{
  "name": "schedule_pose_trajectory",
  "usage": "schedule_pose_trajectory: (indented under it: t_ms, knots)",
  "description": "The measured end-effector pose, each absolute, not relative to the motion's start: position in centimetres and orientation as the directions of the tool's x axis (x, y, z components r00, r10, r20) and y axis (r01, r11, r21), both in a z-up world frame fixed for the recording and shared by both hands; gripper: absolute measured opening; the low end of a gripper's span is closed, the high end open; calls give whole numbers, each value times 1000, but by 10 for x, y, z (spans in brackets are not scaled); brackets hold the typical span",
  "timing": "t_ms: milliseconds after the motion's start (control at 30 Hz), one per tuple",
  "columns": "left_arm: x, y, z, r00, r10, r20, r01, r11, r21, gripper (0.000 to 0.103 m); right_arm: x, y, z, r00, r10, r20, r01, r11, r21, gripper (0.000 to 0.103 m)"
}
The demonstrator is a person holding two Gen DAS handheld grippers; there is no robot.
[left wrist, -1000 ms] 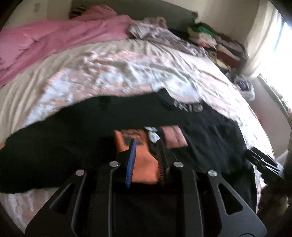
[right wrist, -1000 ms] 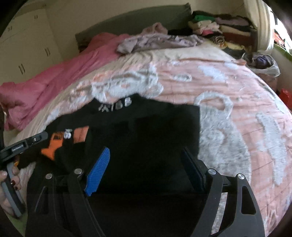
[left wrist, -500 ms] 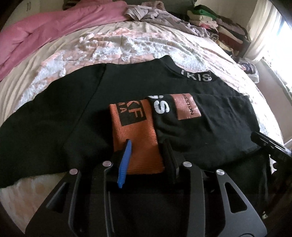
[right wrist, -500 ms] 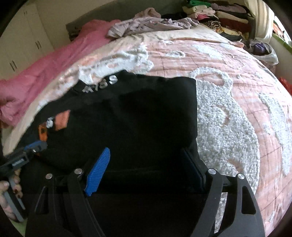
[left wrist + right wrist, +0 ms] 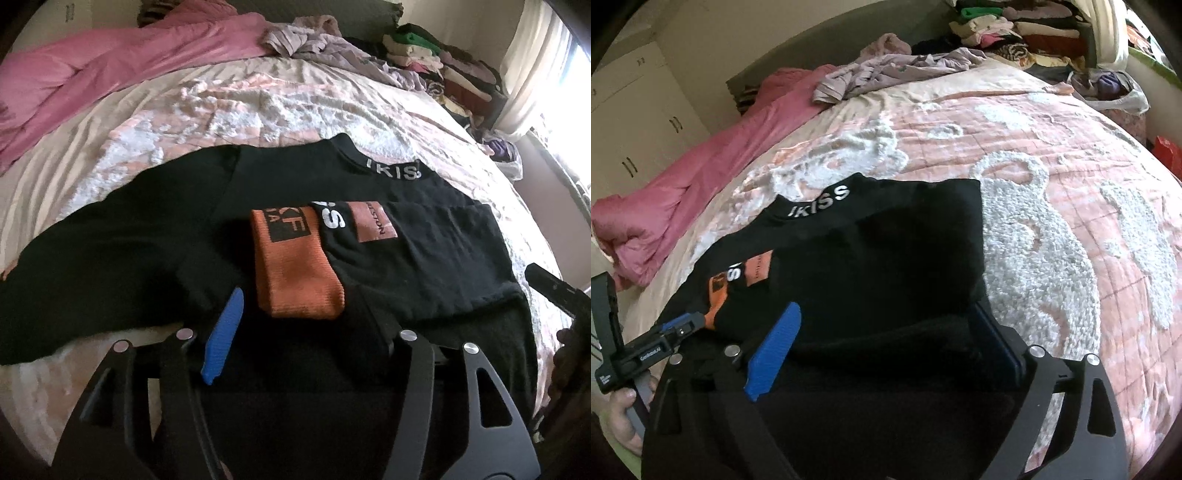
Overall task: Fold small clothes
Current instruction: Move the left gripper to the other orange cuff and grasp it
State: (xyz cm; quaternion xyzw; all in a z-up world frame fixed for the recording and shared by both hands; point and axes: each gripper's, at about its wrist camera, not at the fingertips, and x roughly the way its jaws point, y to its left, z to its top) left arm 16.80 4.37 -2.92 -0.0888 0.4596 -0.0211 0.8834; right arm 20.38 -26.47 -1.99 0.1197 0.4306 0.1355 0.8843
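A black sweater (image 5: pixel 155 236) with white collar lettering lies flat on the bed; it also shows in the right wrist view (image 5: pixel 886 266). One sleeve is folded across its chest, ending in an orange cuff (image 5: pixel 295 273). My left gripper (image 5: pixel 299 325) is open, jaws wide, just below the cuff, holding nothing. My right gripper (image 5: pixel 886 332) is open over the sweater's near right edge, holding nothing. The left gripper's body also shows in the right wrist view (image 5: pixel 657 347).
The bed has a pink and white textured bedspread (image 5: pixel 1052 229). A pink duvet (image 5: pixel 92 70) lies at the far left. A lilac garment (image 5: pixel 886 70) and a stack of folded clothes (image 5: pixel 443 62) sit at the far side.
My left gripper opened from nearly shut around the orange cuff and let it go; the cuff now lies flat on the sweater. My right gripper stayed open and shifted slightly.
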Motion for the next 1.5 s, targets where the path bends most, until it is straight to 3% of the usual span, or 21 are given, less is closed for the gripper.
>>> schedule_pose_trajectory:
  t_ms: [33,200,533,867,1500]
  knots:
    - [167,45,-28,579,-116,-807,-48,983,-176,62,201,-262,-18,594,347,-726,-144,934,328,93]
    - [157,51,-18,598,-96,-795,-64,984,-167,77,189,-245,-7,609,365,-704,-185,929,321,97]
    - [138,74,-2,631,-56,-773,-115,980,-164,90,173,-208,16,631,380,-676,-259,925,278,98]
    - [121,101,8,652,-13,-758,-164,974,-158,93,164,-166,33,642,402,-653,-333,913,235,98]
    - [94,180,19,656,232,-718,-380,924,-49,93,168,-89,50,627,433,-647,-428,886,179,98]
